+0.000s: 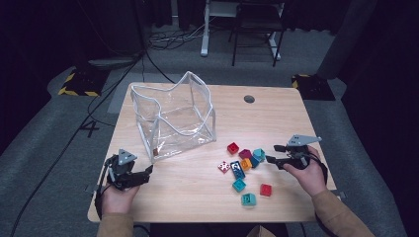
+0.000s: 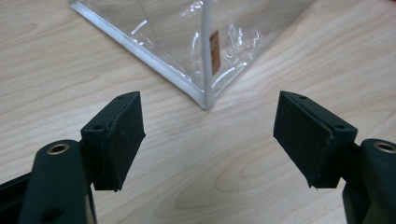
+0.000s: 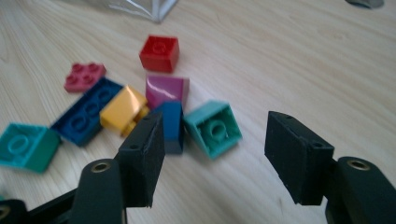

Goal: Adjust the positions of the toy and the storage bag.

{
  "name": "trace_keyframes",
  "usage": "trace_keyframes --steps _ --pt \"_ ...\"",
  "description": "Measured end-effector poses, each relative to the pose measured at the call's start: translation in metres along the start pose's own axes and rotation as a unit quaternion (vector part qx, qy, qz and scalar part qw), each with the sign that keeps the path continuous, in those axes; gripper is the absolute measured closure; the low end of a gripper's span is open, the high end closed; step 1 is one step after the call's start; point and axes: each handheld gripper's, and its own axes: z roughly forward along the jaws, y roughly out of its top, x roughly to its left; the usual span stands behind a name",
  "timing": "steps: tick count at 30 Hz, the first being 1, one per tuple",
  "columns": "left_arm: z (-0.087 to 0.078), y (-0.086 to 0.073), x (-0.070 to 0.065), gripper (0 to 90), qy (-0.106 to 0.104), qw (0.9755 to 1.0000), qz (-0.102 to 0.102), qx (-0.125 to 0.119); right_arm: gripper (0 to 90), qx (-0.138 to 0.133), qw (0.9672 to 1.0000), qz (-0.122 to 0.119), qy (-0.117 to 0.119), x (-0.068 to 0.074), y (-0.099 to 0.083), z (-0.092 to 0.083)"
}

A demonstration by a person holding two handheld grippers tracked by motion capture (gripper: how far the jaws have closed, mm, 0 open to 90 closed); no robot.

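Right tongs point(image 3: 212, 151): black jaws with matte, foam-like pads, spread wide, nothing between them; low over the bench, pointing at the brick cluster.
Nearest brick: teal brick point(image 3: 212, 129), hard glossy plastic, lying tipped with its hollow underside and inner tube showing, just ahead of the jaws.
Adjoining bricks: dark blue brick point(image 3: 173, 126) touching the teal one; purple sloped brick point(image 3: 167, 90) behind it; yellow brick point(image 3: 124, 109) beside a long blue studded brick point(image 3: 88, 112).
Outlying bricks: red square brick point(image 3: 159, 52) and a flat pink studded plate point(image 3: 84, 76), apart from the cluster; a second teal brick point(image 3: 25, 146) at the view's left edge.
Right hand point(image 1: 309, 173): wrapped round the tool's handle, forearm in a tan sleeve, reaching in from the near edge.
Left tongs point(image 2: 208, 135): same black padded jaws, spread wide and empty, aimed at a corner of the bag.
Bag point(image 1: 173, 116): clear, creased soft plastic with white piped edges, standing open, boxy in shape.
Left hand point(image 1: 118, 190): resting at the near left edge, gripping its tool.
Bench point(image 1: 276, 123): pale wood-grain top, rounded corners.
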Motion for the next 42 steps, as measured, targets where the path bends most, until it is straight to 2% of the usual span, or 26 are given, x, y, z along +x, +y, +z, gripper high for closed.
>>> trace_keyframes --steps 2,3,4,5,6,7,8,9,11,13,16,17,20,21,22,23,24,25,26,27,34,38,42 --pt "-0.001 0.002 0.002 25.1 -0.001 1.0 0.0 0.001 40.9 -0.002 1.0 -0.002 0.004 0.0 0.005 0.002" --pt "-0.001 0.004 0.004 25.5 0.001 1.0 -0.009 -0.003 42.3 -0.005 0.9999 -0.012 0.008 0.002 0.017 0.007" --pt "0.0 0.007 0.005 25.5 0.003 0.9999 -0.011 -0.004 42.3 -0.005 0.9999 -0.012 0.008 0.002 0.017 0.007" --pt "0.0 0.013 0.007 26.9 0.006 0.9999 -0.01 -0.006 43.5 -0.008 0.9996 -0.024 0.012 0.004 0.029 0.012" --pt "0.0 0.013 0.007 27.8 0.006 0.9999 -0.01 -0.006 44.3 -0.009 0.9995 -0.027 0.013 0.005 0.034 0.014" --pt "0.002 0.019 0.006 29.7 0.008 0.9999 -0.002 -0.012 45.3 -0.008 0.9993 -0.034 0.016 0.007 0.041 0.018" --pt "0.002 0.019 0.006 31.8 0.008 0.9999 -0.002 -0.012 45.3 -0.008 0.9993 -0.034 0.016 0.007 0.041 0.018" --pt "0.006 0.026 0.003 33.9 0.015 0.9998 0.006 -0.013 47.3 -0.008 0.9987 -0.045 0.022 0.01 0.053 0.026" --pt "0.009 0.03 0.002 34.6 0.017 0.9997 0.011 -0.017 47.8 -0.007 0.9985 -0.049 0.025 0.011 0.057 0.029" --pt "0.015 0.036 0.001 37.4 0.015 0.9996 0.011 -0.022 49.1 -0.006 0.9977 -0.058 0.034 0.016 0.073 0.043" --pt "0.018 0.04 0.0 39.8 0.012 0.9995 0.016 -0.025 49.7 -0.009 0.9969 -0.064 0.044 0.019 0.087 0.053" --pt "0.022 0.044 -0.001 42.7 0.01 0.9993 0.025 -0.026 50.0 -0.011 0.9964 -0.068 0.049 0.021 0.093 0.058" --pt "0.027 0.047 0.0 44.4 0.009 0.9992 0.023 -0.03 50.0 -0.012 0.9959 -0.071 0.053 0.023 0.101 0.064" --pt "0.032 0.049 0.003 47.1 -0.003 0.9994 0.017 -0.029 50.0 -0.012 0.9956 -0.072 0.058 0.025 0.108 0.073" --pt "0.032 0.049 0.003 52.8 -0.003 0.9994 0.017 -0.029 50.0 -0.012 0.9954 -0.073 0.061 0.026 0.109 0.075" --pt "0.036 0.049 0.005 62.0 -0.021 0.9991 0.027 -0.026 50.0 -0.011 0.9952 -0.073 0.064 0.027 0.112 0.078" --pt "0.037 0.047 0.003 72.2 -0.026 0.9986 0.039 -0.026 49.9 -0.011 0.9951 -0.073 0.065 0.027 0.114 0.081" --pt "0.036 0.046 0.001 83.3 -0.02 0.9984 0.046 -0.027 49.9 -0.011 0.9948 -0.075 0.067 0.028 0.116 0.084" --pt "0.036 0.046 0.001 86.4 -0.02 0.9984 0.046 -0.027 49.9 -0.011 0.9948 -0.075 0.067 0.028 0.116 0.084" --pt "0.032 0.045 -0.005 87.0 -0.012 0.9979 0.059 -0.023 49.8 -0.01 0.9943 -0.081 0.068 0.03 0.12 0.088" --pt "0.019 0.032 -0.022 87.2 -0.025 0.9968 0.074 -0.017 47.3 -0.002 0.9927 -0.093 0.076 0.036 0.132 0.105" --pt "0.012 0.025 -0.029 87.2 -0.029 0.9966 0.076 -0.017 45.8 -0.004 0.9916 -0.101 0.081 0.04 0.139 0.117" --pt "0.006 0.019 -0.034 87.1 -0.033 0.9965 0.075 -0.018 48.9 -0.002 0.9897 -0.11 0.092 0.044 0.144 0.127"
